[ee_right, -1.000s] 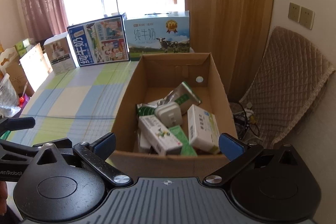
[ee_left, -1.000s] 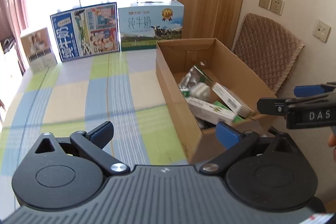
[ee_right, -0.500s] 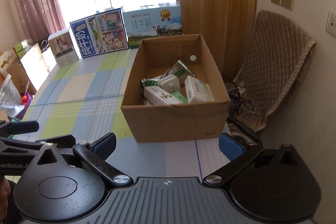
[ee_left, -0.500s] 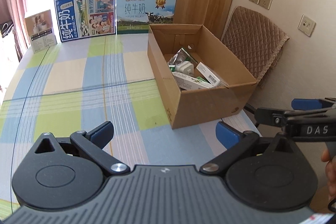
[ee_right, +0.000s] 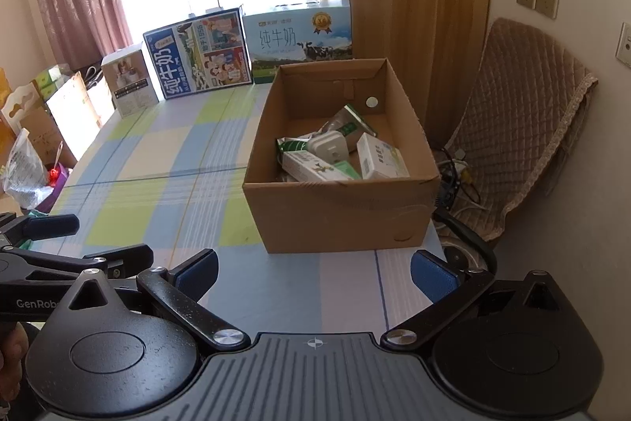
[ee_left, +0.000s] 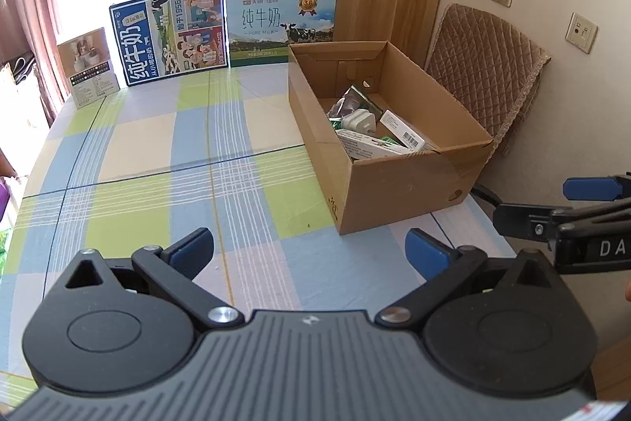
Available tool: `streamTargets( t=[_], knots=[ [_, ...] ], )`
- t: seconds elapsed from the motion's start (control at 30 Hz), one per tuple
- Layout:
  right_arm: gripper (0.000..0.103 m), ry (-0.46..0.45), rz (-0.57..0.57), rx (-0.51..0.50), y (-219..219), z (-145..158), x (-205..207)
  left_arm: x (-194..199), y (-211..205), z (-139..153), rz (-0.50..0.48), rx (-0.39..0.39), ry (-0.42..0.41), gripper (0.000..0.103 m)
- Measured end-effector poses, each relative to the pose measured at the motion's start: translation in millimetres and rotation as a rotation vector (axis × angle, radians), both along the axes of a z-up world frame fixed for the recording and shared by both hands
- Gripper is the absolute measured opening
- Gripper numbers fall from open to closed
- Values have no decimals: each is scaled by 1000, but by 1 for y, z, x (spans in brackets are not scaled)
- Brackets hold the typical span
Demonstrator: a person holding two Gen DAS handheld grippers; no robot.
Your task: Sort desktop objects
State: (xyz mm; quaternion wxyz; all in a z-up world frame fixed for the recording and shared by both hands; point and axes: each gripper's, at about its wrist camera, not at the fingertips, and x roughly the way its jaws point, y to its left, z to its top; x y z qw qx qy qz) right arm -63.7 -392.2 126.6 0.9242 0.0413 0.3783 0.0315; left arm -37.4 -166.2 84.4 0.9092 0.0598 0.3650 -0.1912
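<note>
Cardboard box (ee_right: 339, 219) on checked tablecloth (ee_left: 157, 152)

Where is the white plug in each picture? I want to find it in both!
Left wrist view: the white plug lies inside the cardboard box, right of centre, among packets.
Right wrist view: the plug sits in the middle of the box, near picture centre.
Shared landmark: the milk carton with cows, standing behind the box.
</note>
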Motion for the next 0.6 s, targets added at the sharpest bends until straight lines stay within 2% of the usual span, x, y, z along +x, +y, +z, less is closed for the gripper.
streamTargets(
  t=[0.37,0.6],
  knots=[
    [101,-4,-14,2,-3,1,2,3,-2,-4,-9,2,11,102],
    [101,1,-17,1,-5,-1,3,7,1,-6,6,-27,31,102]
  ],
)
